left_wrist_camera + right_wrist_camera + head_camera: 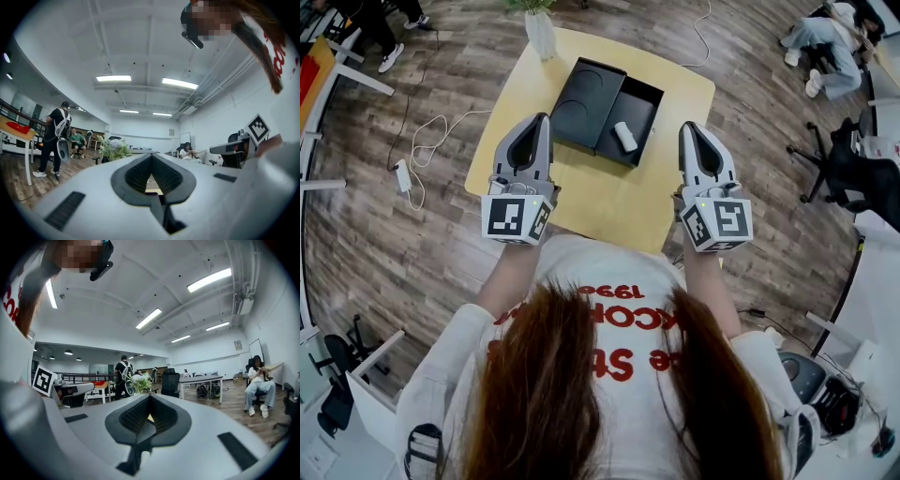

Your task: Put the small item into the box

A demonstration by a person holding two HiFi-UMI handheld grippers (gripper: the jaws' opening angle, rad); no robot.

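Note:
A black box [639, 120] stands open on the yellow table [609, 202], its lid [586, 98] lying flat to its left. The small white item [624, 137] lies inside the box. My left gripper [540, 122] and right gripper [688, 129] are held side by side above the table's near edge, apart from the box. Both point away from the person and are level with each other. In the left gripper view the left gripper [151, 156] is shut with nothing held. The right gripper [149, 396] is likewise shut and empty in its own view.
A white vase of flowers [540, 33] stands at the table's far left corner. A white cable and adapter [403, 175] lie on the wooden floor at left. A seated person [825, 47] and an office chair [848, 169] are at right. Another person [55, 136] stands far off.

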